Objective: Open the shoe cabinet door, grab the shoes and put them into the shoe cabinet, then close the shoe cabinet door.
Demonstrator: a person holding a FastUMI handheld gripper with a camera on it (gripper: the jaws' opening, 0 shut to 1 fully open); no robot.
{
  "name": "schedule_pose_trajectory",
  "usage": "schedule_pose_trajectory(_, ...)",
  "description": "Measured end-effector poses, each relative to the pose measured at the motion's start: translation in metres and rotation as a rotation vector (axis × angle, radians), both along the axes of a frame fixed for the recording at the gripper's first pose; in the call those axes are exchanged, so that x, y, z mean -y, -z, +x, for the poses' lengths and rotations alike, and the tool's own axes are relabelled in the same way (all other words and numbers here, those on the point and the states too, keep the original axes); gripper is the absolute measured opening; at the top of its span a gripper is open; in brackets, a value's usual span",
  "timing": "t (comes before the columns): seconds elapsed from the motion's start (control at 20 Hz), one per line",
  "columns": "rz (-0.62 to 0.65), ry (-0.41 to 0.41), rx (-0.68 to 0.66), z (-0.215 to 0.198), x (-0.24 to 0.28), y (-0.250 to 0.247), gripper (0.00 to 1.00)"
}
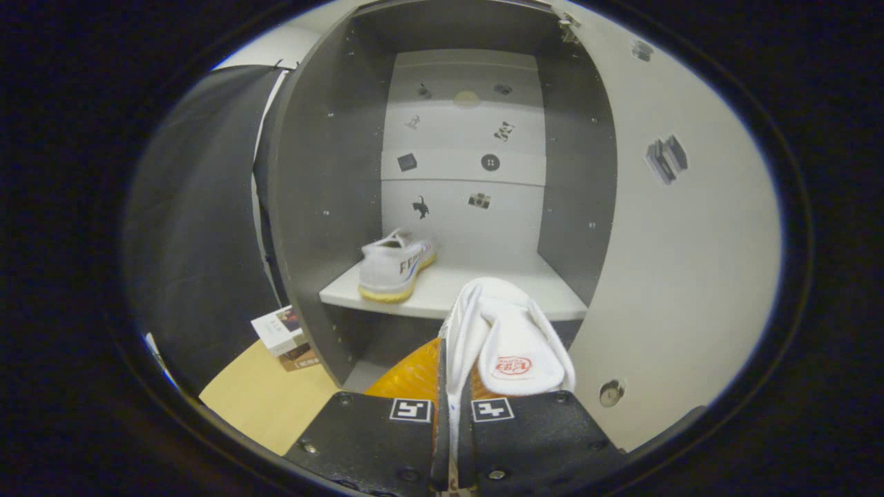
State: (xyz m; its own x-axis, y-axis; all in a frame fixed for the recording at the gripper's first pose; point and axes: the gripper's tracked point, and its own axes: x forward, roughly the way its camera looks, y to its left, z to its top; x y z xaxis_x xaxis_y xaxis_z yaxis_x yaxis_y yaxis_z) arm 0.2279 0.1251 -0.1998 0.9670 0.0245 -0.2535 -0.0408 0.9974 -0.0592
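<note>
Claw pinching shoe; another shoe shelved ahead.

- A small pale box lies to the left of my gripper, a little ahead of it, on top of a darker brown box.
- Both boxes rest on a light wooden surface, which reaches back to beside my left finger.
- A black cloth hangs further left, behind the boxes.
- Far beyond my fingers I see small stickers: a black cat, a camera and a round button.
- A grey sticker is high up to my right.
</note>
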Motion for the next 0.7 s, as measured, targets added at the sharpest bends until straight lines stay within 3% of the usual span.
schedule_pose_trajectory(0.7, -0.029, 0.036, 0.052, 0.171, 0.002, -0.075, 0.08)
